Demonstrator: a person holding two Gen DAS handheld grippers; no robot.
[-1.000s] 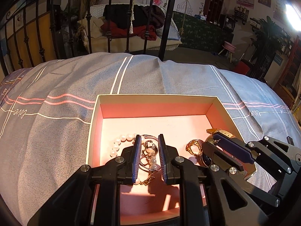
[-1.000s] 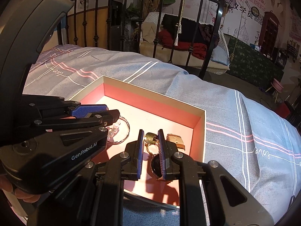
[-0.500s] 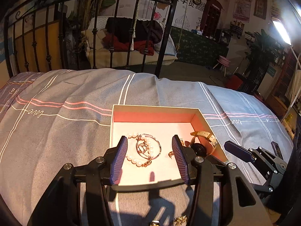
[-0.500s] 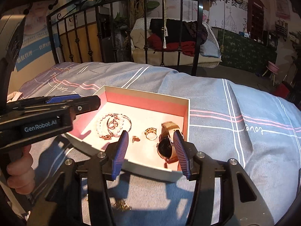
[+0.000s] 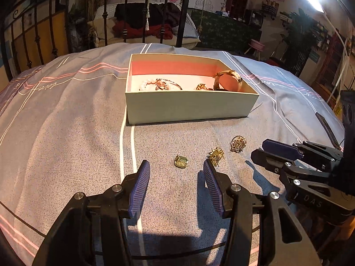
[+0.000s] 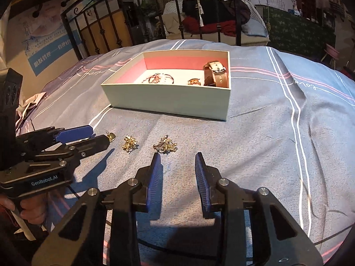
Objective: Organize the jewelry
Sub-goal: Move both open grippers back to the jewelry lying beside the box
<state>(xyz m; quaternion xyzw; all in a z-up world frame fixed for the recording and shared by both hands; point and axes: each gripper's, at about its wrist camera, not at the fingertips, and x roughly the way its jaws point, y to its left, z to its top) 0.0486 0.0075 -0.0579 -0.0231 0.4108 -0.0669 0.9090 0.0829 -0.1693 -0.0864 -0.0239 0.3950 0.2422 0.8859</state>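
Grippers, black with blue ribbed pads, left [image 5: 176,178] and right [image 6: 177,169], both hover apart-jawed and empty over grey striped bedding [image 5: 66,133]; the right's jaws just narrowed. Both have drawn back from the pink-lined cardboard box [image 5: 188,106], long axis crosswise, before an iron bedstead [image 5: 184,11]. Three small gold ornaments [image 5: 180,161] lie just ahead.

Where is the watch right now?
The watch is inside the box, leaning in its far right corner, just right of a gold ring. In the left wrist view it shows there too, beyond the loose gold pieces on the bedspread.
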